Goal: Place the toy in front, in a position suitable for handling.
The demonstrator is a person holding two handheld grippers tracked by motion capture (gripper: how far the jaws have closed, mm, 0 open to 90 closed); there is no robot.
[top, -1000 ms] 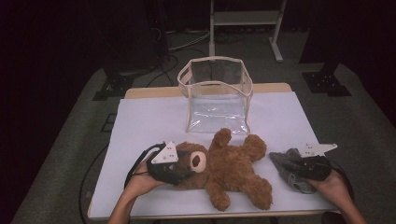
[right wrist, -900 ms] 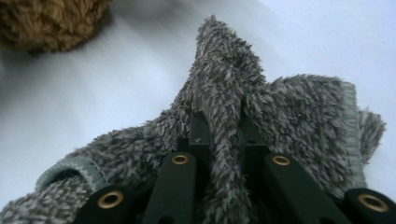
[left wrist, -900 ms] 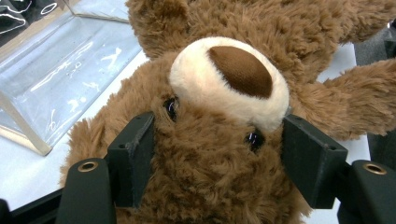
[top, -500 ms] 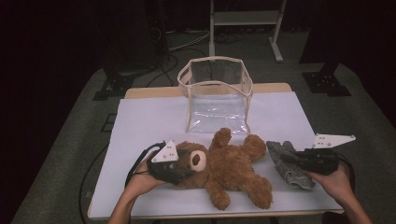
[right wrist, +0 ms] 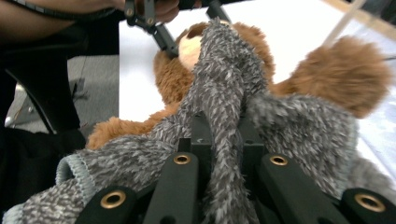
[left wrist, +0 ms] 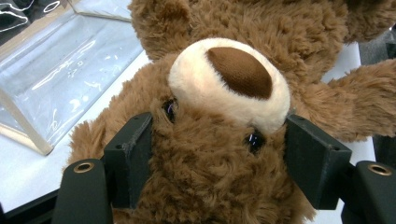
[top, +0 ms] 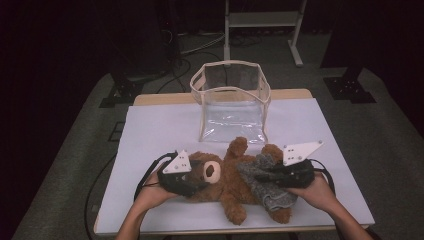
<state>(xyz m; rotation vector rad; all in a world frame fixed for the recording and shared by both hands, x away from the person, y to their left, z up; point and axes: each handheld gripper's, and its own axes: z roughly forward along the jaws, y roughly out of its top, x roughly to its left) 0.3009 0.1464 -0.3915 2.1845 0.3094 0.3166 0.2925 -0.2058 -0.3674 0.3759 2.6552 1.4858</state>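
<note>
The teddy bear [top: 235,182] lies on its back near the front of the table [top: 150,130], a soft, light, squashy thing best held by its firm round head, where the left gripper [left wrist: 217,154] is clamped just behind the snout. The right gripper [right wrist: 224,140] pinches a fold of the limp, fuzzy grey garment [right wrist: 224,93] draped over the bear's belly; it will sag and stretch, so an edge or hem looks the better hold.
</note>
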